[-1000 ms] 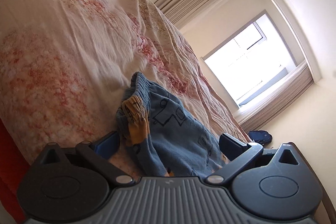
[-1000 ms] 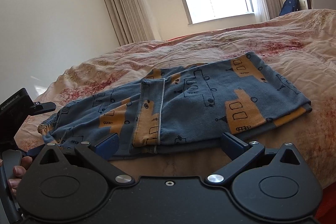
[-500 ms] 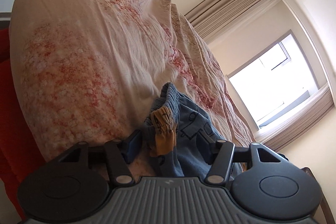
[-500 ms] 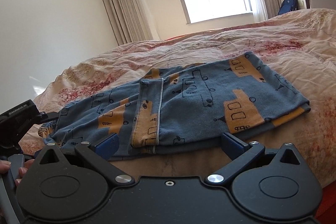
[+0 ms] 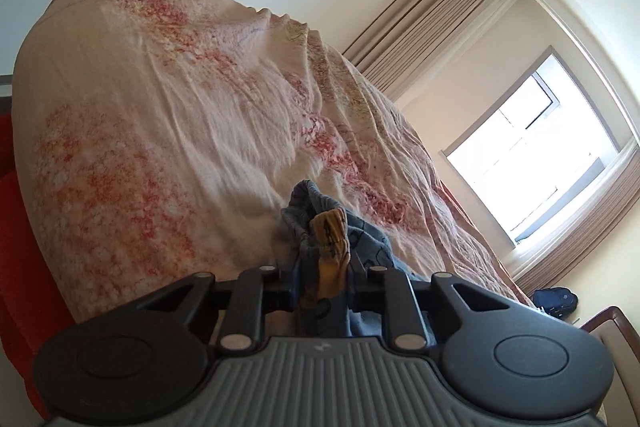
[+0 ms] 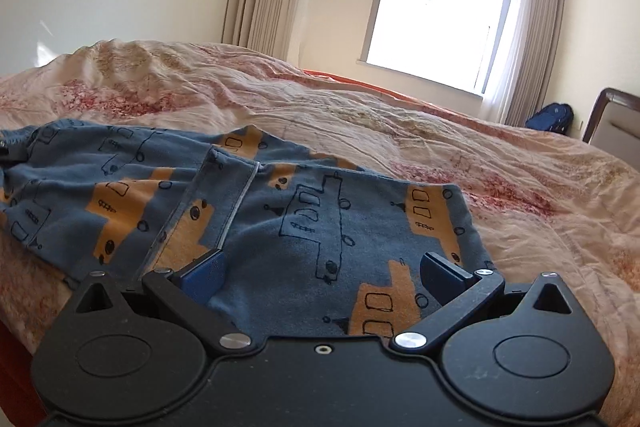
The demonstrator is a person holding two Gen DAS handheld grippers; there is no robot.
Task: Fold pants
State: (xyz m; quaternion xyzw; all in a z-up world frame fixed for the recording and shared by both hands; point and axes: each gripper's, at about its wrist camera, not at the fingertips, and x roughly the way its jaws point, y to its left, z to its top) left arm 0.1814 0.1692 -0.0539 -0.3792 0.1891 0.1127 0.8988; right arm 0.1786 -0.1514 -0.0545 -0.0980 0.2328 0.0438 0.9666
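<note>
Blue pants point(image 6: 280, 211) with orange vehicle prints lie folded over on the bed, waistband end to the left. My left gripper point(image 5: 325, 277) is shut on the bunched waistband end of the pants point(image 5: 328, 239). My right gripper point(image 6: 320, 271) is open, its blue pads either side of the near edge of the pants, low over the folded part. In the right wrist view the left gripper shows only as a dark sliver at the far left edge, at the waistband.
The pants rest on a wrinkled cream and red bedspread point(image 6: 440, 131). A window point(image 6: 436, 15) with curtains is behind the bed. A dark blue bag point(image 6: 550, 117) and a headboard point(image 6: 616, 119) are at the far right.
My left gripper closed onto the waistband end of the pants. My right gripper moved forward over the near edge of the pants and stayed open.
</note>
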